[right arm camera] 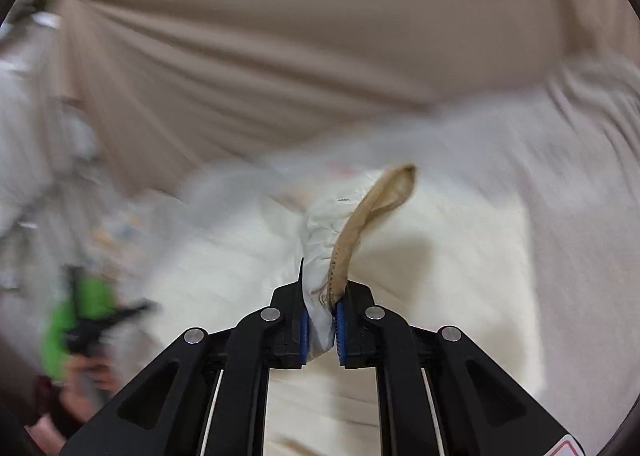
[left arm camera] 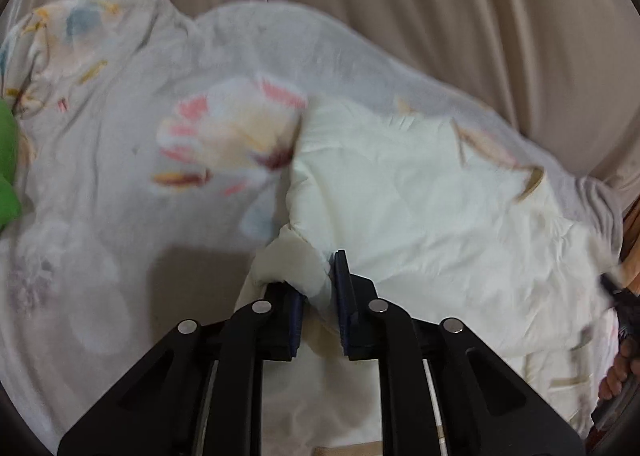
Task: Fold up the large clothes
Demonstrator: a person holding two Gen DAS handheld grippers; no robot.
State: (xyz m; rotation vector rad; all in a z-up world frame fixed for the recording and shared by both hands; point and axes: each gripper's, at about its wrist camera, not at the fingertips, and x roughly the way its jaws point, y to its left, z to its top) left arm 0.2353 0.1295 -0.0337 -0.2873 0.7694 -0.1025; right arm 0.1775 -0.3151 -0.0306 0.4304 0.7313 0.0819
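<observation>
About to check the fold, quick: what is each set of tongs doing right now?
Left tongs: shut on a bunched fold of the cream quilt.
Right tongs: shut on the quilt's tan-trimmed edge.

The right gripper (right arm camera: 320, 320) is clamped on a bunched fold of the white quilt (right arm camera: 440, 256), with the quilt's tan trim (right arm camera: 372, 223) pinched between the blue pads (right arm camera: 341, 332) and curling upward beyond them. The quilt lies blurred over a beige sheet (right arm camera: 280, 55). Low at the left, a hand (right arm camera: 86, 372) holds the other gripper (right arm camera: 100, 320) beside something green (right arm camera: 94, 296)
</observation>
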